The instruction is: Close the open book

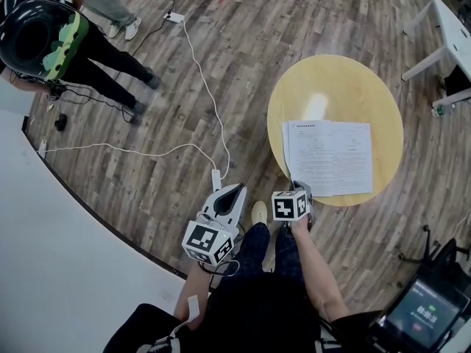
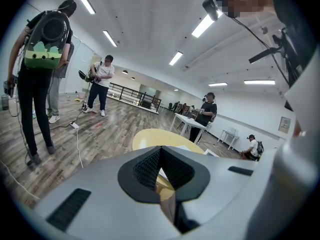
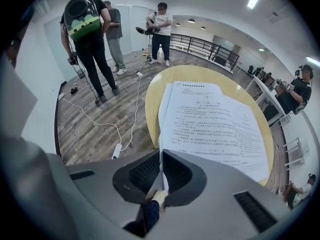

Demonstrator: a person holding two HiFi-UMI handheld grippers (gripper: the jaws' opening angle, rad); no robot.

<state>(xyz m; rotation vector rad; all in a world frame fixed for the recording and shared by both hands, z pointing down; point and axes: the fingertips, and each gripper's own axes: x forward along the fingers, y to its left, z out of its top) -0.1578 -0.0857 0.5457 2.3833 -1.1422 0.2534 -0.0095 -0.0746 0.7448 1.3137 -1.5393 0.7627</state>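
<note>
Open book (image 1: 331,157) flat on round yellow tabletop (image 1: 302,87). Right hand-held gripper (image 1: 299,188) clamped on near page edge. Left hand-held gripper (image 1: 237,190) closed, empty, over wooden floor (image 1: 176,190).

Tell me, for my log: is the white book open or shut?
Open: the white printed book lies text page up on the round yellow table; right claw pinches its edge.

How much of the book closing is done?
Done: the right gripper is shut on the book's near edge. In hand: that grip; the book lies open and flat on the table. To do: fold the pages over to shut it. The left gripper is shut, empty, off the table.
</note>
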